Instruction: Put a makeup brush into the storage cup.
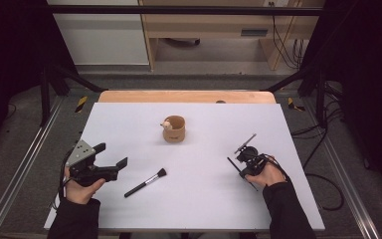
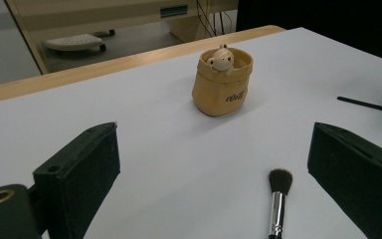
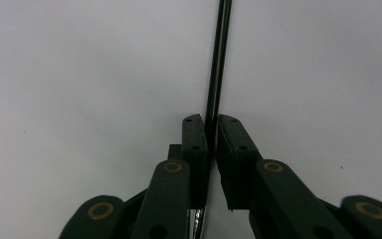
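Note:
A person's right hand holds my right gripper (image 1: pixel 246 159) at the right of the white table (image 1: pixel 204 209), tilted down. In the right gripper view its jaws (image 3: pixel 211 124) are shut on a thin black brush handle (image 3: pixel 219 59) that runs up and away over the table top. That handle's end (image 1: pixel 233 163) sticks out to the left of the gripper. My left gripper (image 1: pixel 112 155) rests at the table's left edge, jaws wide open (image 2: pixel 211 149) with nothing between them. A black makeup brush (image 1: pixel 146 182) (image 2: pixel 278 199) lies just right of it.
A tan fabric pouch (image 1: pixel 174 129) (image 2: pixel 221 84) stands at mid-table with a small pale toy figure (image 1: pixel 167 125) (image 2: pixel 221 59) peeking out. Beyond the table's wooden far edge (image 1: pixel 186 96) are shelves and cables. Metal frame rails (image 1: pixel 25 164) run along both sides.

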Tool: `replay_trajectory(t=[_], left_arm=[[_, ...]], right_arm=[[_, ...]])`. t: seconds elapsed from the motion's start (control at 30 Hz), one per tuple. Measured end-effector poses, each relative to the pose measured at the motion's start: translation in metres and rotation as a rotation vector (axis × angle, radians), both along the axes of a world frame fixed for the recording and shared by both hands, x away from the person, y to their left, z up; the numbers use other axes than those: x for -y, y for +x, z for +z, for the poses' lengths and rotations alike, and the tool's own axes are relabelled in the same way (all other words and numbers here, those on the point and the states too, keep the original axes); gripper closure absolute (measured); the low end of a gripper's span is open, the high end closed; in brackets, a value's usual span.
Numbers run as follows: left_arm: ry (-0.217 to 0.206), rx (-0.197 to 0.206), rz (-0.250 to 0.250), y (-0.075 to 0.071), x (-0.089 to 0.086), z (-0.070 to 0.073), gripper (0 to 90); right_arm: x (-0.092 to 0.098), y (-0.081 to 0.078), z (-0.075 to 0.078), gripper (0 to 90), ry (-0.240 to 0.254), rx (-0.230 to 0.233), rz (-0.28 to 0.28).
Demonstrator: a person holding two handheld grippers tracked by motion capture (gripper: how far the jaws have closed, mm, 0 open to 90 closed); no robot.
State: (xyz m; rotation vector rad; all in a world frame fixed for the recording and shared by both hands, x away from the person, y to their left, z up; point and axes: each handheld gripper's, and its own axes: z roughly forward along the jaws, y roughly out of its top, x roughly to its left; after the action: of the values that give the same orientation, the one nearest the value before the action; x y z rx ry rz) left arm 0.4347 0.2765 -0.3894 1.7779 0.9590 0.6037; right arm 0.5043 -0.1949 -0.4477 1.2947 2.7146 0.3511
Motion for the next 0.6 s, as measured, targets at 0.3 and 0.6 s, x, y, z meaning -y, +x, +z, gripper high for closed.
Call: replay_trajectory(t=[0.3,0.6], left_arm=[[0.006,-0.002,-0.003,0.0,0.001,0.0,5.6],[0.004,-0.002,-0.007,0.0,0.002,0.0,5.6]], right_arm=[[-0.001,-0.002,0.0,85.9,0.001,0.0,-0.001],[0.0,-0.007,0.016,85.9,0.082,0.057,0.015]])
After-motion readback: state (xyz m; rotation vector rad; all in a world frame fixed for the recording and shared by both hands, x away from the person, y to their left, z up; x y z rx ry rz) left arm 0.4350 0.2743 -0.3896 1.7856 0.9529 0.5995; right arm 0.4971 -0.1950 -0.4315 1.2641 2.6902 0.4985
